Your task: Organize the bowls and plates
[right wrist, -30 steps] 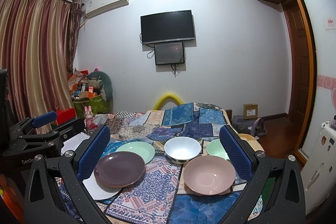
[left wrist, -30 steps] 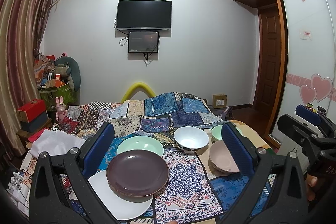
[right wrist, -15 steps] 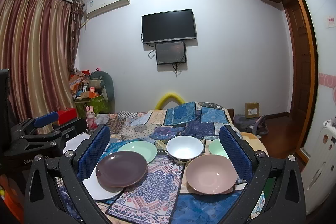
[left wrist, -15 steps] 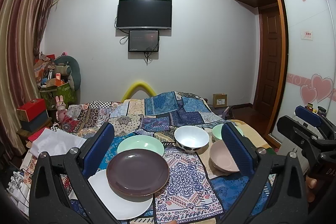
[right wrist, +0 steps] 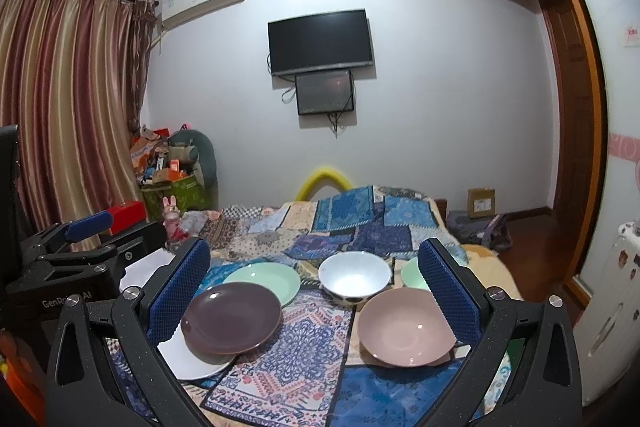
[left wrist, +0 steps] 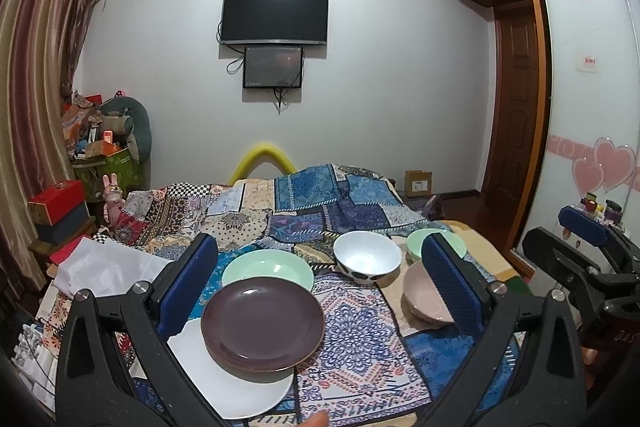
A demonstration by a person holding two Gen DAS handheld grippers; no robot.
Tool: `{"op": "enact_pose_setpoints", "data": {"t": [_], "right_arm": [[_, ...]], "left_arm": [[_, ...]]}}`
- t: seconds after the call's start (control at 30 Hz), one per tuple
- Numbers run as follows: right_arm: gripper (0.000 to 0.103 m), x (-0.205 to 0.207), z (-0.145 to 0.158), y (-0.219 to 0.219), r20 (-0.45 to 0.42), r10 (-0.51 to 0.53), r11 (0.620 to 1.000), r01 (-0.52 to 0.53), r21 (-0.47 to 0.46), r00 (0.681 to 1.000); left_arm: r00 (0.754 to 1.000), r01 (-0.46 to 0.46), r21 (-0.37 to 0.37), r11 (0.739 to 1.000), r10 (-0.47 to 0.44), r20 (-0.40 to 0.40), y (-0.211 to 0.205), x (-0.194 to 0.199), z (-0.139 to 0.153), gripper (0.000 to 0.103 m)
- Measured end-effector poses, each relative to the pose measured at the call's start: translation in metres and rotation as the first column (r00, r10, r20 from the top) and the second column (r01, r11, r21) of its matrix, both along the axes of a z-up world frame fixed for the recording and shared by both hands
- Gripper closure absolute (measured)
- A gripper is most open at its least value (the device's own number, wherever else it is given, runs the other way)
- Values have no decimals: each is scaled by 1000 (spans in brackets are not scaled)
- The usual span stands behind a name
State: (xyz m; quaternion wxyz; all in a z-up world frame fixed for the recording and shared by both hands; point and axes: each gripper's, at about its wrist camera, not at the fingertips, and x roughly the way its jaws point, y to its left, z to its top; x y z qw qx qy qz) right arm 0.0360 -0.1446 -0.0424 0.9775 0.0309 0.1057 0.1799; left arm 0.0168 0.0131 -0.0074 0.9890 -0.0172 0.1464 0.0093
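Both grippers' jaws gape empty above the dishes; brown plate (left wrist: pixel 263 321) overhangs white plate (left wrist: pixel 240 387).

I see a bed (right wrist: pixel 360 223) covered in a patchwork spread. On it lie a white plate (left wrist: pixel 236 383) with a brown plate (left wrist: pixel 263 323) stacked on top, a green plate (left wrist: pixel 267 269) just behind them, a white bowl (left wrist: pixel 367 259) in the middle, a pink bowl (right wrist: pixel 406 327) to the right, and a green bowl (left wrist: pixel 418 241) behind that.
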Motion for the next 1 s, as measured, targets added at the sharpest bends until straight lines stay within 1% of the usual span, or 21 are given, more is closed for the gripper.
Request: {"op": "enact_pose_setpoints", "data": {"t": [0.17,0.3,0.37,0.47,0.57,0.67,0.77,0.83,0.93,1.0], "right_arm": [[0,13,-10,12,-42,4,1000,-5,-15,999],[0,25,-17,25,-66,13,999,-15,-38,998],[0,30,-21,32,-78,19,998,-23,-53,997],[0,37,-26,40,-86,33,997,-39,-61,996],[0,49,-32,48,-120,57,996,-66,-66,991],[0,65,-42,59,-180,78,993,-91,-70,981],[0,82,-55,70,-241,65,990,-92,-102,968],[0,90,-63,78,-268,65,987,-102,-127,961],[0,101,-73,88,-297,67,980,-119,-161,953],[2,110,-80,93,-326,77,977,-137,-165,942]], "left_arm": [[999,-16,13,1000,17,-30,19,12,-7,0],[998,-19,-27,999,17,-67,46,25,-17,0],[995,-33,-35,999,30,-92,63,32,-24,0],[989,-74,-6,997,72,-130,81,43,-35,0],[982,-97,14,995,98,-164,99,55,-48,0],[970,-113,20,993,114,-216,115,73,-64,0],[953,-115,12,993,114,-280,133,89,-82,0],[940,-109,2,994,104,-326,145,103,-96,0],[924,-112,12,994,109,-366,159,118,-113,0],[914,-118,15,993,115,-390,165,127,-125,0]]}}
